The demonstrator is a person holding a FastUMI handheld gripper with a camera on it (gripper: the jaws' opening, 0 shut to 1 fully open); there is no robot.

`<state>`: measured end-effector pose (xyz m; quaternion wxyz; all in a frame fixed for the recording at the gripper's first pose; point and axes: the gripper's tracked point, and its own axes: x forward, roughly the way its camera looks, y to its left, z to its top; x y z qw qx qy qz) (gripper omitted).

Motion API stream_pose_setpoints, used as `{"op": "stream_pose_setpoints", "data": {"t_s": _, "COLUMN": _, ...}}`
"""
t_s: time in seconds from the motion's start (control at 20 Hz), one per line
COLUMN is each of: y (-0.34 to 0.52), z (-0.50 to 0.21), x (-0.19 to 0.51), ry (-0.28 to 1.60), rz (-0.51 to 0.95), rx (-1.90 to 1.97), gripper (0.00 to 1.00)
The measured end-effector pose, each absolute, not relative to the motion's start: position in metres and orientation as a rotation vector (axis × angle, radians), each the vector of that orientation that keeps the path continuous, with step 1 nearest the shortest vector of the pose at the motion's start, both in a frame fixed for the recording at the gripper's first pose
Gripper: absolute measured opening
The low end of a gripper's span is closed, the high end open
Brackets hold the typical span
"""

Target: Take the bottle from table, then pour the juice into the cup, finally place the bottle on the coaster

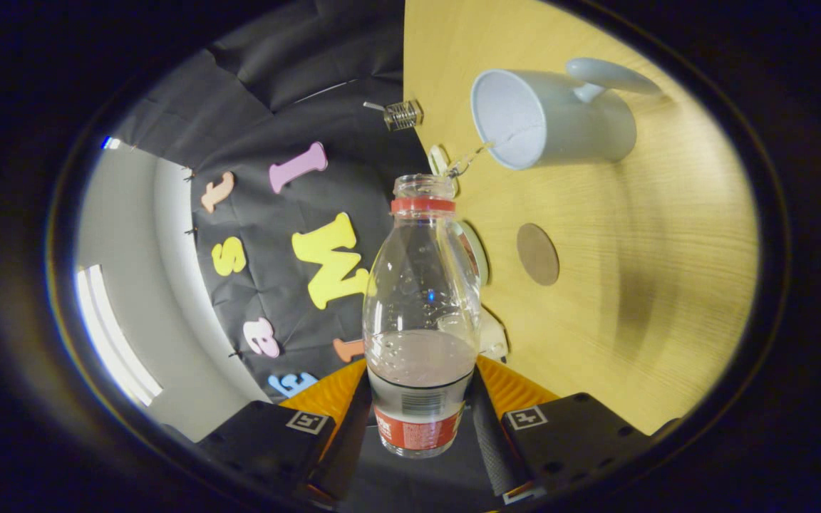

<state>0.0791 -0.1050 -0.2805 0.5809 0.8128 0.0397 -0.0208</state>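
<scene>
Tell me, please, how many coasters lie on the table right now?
1: the coaster lies flat on the table, beyond the bottle clamped in the tool, nearer than the cup. Others may be hidden.

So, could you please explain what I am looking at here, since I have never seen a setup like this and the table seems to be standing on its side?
The camera rides on a hand-held two-finger gripper and looks forward along its fingers. The gripper is rolled over for pouring, so the wooden table looks tipped on its side. Both fingers press on a clear bottle with its cap off and some juice in it. A thin stream runs from its mouth into the pale cup, which has a handle and stands on the table. The brown round disc on the table, between bottle and cup, is the coaster, with nothing on it yet. Behind is the booth's black cloth wall.
</scene>
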Motion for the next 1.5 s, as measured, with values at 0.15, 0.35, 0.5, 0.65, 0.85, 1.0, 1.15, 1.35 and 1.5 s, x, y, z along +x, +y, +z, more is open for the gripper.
{"op": "stream_pose_setpoints", "data": {"t_s": 0.15, "y": -0.107, "z": -0.275, "x": 0.083, "ry": 0.085, "rz": -0.044, "rx": 1.919, "gripper": 0.75}}
{"op": "stream_pose_setpoints", "data": {"t_s": 0.35, "y": -0.112, "z": -0.267, "x": 0.084, "ry": 0.073, "rz": -0.04, "rx": 1.943, "gripper": 0.75}}
{"op": "stream_pose_setpoints", "data": {"t_s": 0.5, "y": -0.114, "z": -0.263, "x": 0.087, "ry": 0.067, "rz": -0.039, "rx": 1.959, "gripper": 0.75}}
{"op": "stream_pose_setpoints", "data": {"t_s": 0.65, "y": -0.117, "z": -0.26, "x": 0.089, "ry": 0.063, "rz": -0.04, "rx": 1.975, "gripper": 0.75}}
{"op": "stream_pose_setpoints", "data": {"t_s": 0.85, "y": -0.12, "z": -0.249, "x": 0.09, "ry": 0.049, "rz": -0.034, "rx": 2.003, "gripper": 0.76}}
{"op": "stream_pose_setpoints", "data": {"t_s": 1.0, "y": -0.121, "z": -0.245, "x": 0.094, "ry": 0.056, "rz": -0.037, "rx": 2.025, "gripper": 0.75}}
{"op": "stream_pose_setpoints", "data": {"t_s": 1.15, "y": -0.122, "z": -0.242, "x": 0.095, "ry": 0.05, "rz": -0.043, "rx": 2.047, "gripper": 0.75}}
{"op": "stream_pose_setpoints", "data": {"t_s": 1.35, "y": -0.122, "z": -0.237, "x": 0.098, "ry": 0.032, "rz": -0.039, "rx": 2.07, "gripper": 0.76}}
{"op": "stream_pose_setpoints", "data": {"t_s": 1.5, "y": -0.124, "z": -0.235, "x": 0.099, "ry": 0.021, "rz": -0.043, "rx": 2.084, "gripper": 0.75}}
